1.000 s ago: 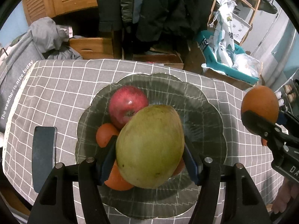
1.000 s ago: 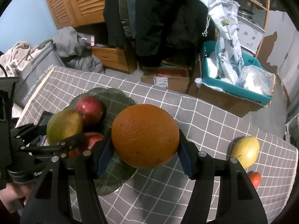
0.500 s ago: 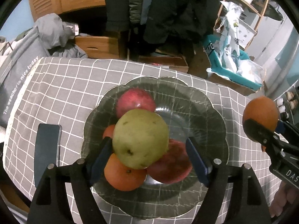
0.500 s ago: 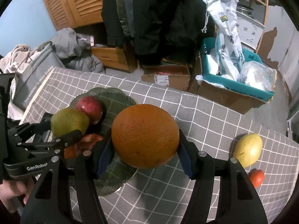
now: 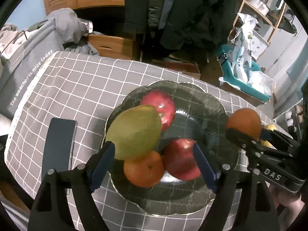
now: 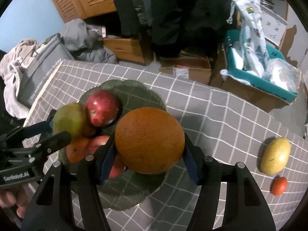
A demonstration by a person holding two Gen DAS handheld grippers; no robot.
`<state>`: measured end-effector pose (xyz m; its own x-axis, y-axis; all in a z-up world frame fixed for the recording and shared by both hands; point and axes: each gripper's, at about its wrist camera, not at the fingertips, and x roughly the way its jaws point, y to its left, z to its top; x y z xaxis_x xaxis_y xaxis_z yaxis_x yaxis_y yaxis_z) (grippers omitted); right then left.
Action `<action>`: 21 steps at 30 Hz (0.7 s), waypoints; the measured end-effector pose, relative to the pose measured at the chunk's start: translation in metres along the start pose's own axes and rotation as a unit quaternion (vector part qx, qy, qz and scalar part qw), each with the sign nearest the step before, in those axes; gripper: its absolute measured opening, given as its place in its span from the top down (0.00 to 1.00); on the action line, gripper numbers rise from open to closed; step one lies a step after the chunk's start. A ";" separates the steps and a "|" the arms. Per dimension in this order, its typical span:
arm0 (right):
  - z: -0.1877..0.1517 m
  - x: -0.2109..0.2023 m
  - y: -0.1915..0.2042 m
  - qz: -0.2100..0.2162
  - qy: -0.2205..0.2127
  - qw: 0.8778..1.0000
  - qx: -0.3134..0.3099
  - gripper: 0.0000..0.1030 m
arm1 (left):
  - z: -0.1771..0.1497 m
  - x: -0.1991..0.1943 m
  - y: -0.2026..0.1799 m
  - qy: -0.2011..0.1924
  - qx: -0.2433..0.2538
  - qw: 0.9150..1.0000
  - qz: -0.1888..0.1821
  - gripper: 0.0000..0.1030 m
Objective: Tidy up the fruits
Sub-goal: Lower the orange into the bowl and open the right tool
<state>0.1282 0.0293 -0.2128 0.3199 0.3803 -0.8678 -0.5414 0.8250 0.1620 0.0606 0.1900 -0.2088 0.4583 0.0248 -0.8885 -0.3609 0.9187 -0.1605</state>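
Observation:
A dark green glass plate (image 5: 202, 100) holds two red apples (image 5: 159, 105), a tangerine (image 5: 143, 170) and a green mango (image 5: 134, 130) lying on top at the left. My left gripper (image 5: 153, 163) hangs over the plate's near side with its jaws opening. The mango lies free by the left finger, and the right pad is well clear of it. My right gripper (image 6: 149, 159) is shut on a large orange (image 6: 149, 140), held above the plate's right rim (image 6: 134, 192). In the left wrist view that orange (image 5: 244, 122) shows at the right.
A yellow mango (image 6: 275, 157) and a small red-orange fruit (image 6: 279, 185) lie on the checked cloth at the right. A dark phone (image 5: 58, 144) lies left of the plate. A grey bag (image 5: 23, 73) and boxes (image 6: 250, 90) stand beyond the table edge.
The left jaws have spread and let go of the green mango, which has settled leftwards onto the fruit in the plate. The right gripper has carried the orange closer over the plate.

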 end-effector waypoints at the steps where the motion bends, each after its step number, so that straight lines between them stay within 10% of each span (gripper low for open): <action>1: 0.001 0.002 0.002 0.002 0.002 1.000 -0.003 0.38 | -0.001 0.000 0.001 0.001 0.000 1.000 0.002 0.18; 15: 0.003 0.027 0.022 -0.003 0.038 0.999 -0.025 0.36 | -0.012 -0.006 0.020 0.002 -0.007 1.000 0.015 0.18; 21: 0.008 0.011 0.026 -0.005 0.001 1.000 -0.028 0.21 | -0.013 -0.012 0.019 -0.004 -0.003 1.000 0.017 0.18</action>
<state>0.1239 0.0582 -0.2143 0.3251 0.3709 -0.8699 -0.5804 0.8045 0.1262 0.0377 0.2021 -0.2065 0.4513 0.0592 -0.8904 -0.3806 0.9153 -0.1320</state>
